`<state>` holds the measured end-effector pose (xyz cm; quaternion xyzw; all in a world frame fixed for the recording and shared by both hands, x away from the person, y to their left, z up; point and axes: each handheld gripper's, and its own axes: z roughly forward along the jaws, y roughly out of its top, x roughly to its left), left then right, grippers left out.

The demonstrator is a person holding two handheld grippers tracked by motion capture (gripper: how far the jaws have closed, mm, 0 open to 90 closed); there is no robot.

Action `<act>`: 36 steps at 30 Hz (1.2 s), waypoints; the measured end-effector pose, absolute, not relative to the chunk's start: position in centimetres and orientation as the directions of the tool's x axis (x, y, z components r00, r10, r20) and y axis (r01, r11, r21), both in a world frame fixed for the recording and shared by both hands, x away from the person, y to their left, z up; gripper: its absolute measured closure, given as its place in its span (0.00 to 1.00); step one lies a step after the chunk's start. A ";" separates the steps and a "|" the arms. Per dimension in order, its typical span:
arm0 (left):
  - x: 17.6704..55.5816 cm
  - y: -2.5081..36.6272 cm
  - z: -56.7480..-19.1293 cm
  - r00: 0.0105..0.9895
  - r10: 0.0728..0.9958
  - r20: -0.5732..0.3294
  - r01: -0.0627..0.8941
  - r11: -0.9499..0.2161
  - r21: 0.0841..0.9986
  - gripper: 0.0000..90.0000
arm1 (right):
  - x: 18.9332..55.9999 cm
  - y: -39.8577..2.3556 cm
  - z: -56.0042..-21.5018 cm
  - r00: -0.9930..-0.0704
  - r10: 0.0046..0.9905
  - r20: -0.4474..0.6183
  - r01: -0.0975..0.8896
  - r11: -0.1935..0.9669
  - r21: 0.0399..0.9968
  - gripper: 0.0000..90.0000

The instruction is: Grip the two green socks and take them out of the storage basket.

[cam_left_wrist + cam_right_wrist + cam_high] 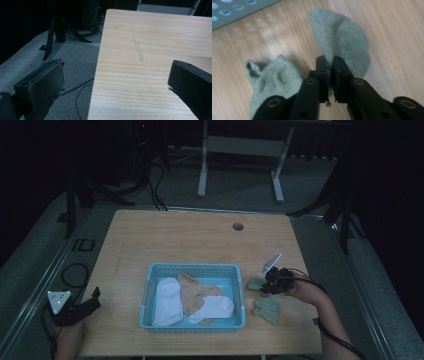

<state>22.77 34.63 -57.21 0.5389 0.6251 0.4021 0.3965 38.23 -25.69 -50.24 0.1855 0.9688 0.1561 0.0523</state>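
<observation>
Closest to the lens, your right gripper has its jaws nearly shut, pinching the edge of a green sock that drapes away toward twelve o'clock onto the wooden table. A second green sock lies just beside it at about nine o'clock. From the high view, both sit at the three o'clock side of the blue basket: the held sock touching the gripper, its partner near it toward five o'clock. The basket already holds a white sock, a beige sock and another white sock. Your left gripper rests at the table's eight o'clock corner, jaws wide apart with nothing between them.

You seem to be at the point of laying this sock down beside its mate, or pairing the two. Next you'd need to ease the jaws apart so the fabric falls flat, then line up the pair before gathering both.
</observation>
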 end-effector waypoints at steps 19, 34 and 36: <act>22.8 34.6 -57.2 -0.106 0.992 -0.063 0.355 0.097 0.930 0.01 | 37.1 -29.5 -48.9 -0.869 0.492 -0.050 0.420 0.788 0.450 0.71; 22.8 34.6 -57.2 -0.107 0.992 -0.062 0.356 0.097 0.930 0.01 | 36.3 -33.7 -50.2 -0.768 0.639 -0.036 0.529 0.666 0.527 0.42; 22.8 34.6 -57.2 -0.107 0.992 -0.062 0.356 0.097 0.929 0.01 | 36.1 -34.2 -50.5 -0.749 0.661 -0.033 0.546 0.645 0.535 0.37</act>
